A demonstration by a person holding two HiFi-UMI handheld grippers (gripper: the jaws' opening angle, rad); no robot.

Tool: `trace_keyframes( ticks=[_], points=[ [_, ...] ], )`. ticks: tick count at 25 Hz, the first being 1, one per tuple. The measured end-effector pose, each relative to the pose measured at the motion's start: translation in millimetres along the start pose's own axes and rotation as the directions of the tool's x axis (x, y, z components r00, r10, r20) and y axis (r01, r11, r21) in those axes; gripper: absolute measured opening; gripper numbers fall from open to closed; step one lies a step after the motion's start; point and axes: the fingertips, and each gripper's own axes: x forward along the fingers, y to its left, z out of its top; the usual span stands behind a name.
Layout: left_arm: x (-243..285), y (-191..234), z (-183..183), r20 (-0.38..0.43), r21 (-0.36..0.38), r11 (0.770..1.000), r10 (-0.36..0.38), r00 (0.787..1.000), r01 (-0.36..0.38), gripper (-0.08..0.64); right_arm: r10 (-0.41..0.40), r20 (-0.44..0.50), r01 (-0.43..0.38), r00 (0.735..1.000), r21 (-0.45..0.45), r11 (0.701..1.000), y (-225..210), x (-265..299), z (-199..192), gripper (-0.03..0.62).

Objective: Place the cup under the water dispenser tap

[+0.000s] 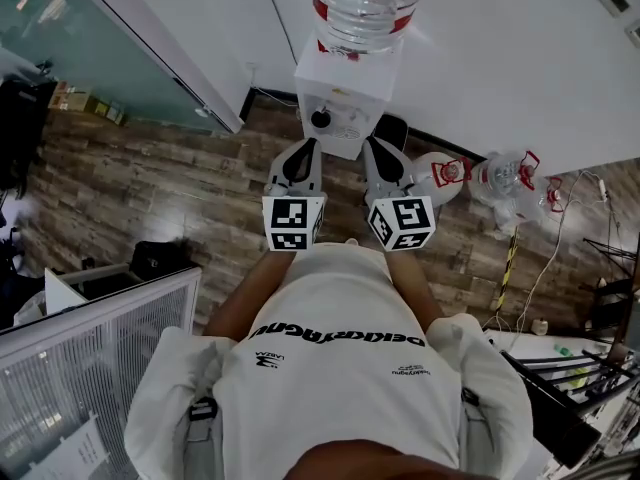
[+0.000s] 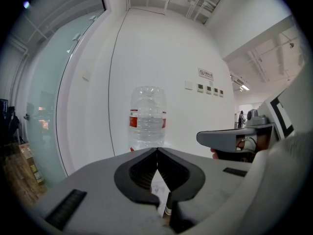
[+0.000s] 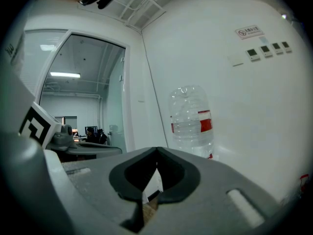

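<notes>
A white water dispenser (image 1: 345, 93) stands against the wall, with a clear bottle (image 1: 362, 8) with a red label on top and a black tap knob (image 1: 321, 119) on its front. I see no cup in any view. My left gripper (image 1: 303, 154) and right gripper (image 1: 378, 154) are held side by side at chest height, pointing at the dispenser. The left gripper (image 2: 157, 151) is shut with nothing in it, and the bottle (image 2: 147, 119) rises beyond it. The right gripper (image 3: 156, 151) is also shut and empty, with the bottle (image 3: 191, 121) behind it.
Spare water bottles (image 1: 508, 178) lie on the wooden floor to the dispenser's right. A glass partition (image 1: 80, 28) stands at the left, a wire-mesh cage (image 1: 90, 368) at the lower left with a black bag (image 1: 160, 258) beside it. A metal rack (image 1: 590, 388) is at the right.
</notes>
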Motion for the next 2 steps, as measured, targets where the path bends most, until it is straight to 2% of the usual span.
trace_keyframes(
  ticks=[2],
  points=[
    [-0.4, 1.0, 0.1, 0.004, 0.001, 1.000, 0.000, 1.000, 0.000, -0.002, 0.001, 0.002, -0.001, 1.000, -0.002, 1.000, 0.7, 0.4, -0.5, -0.006]
  ],
)
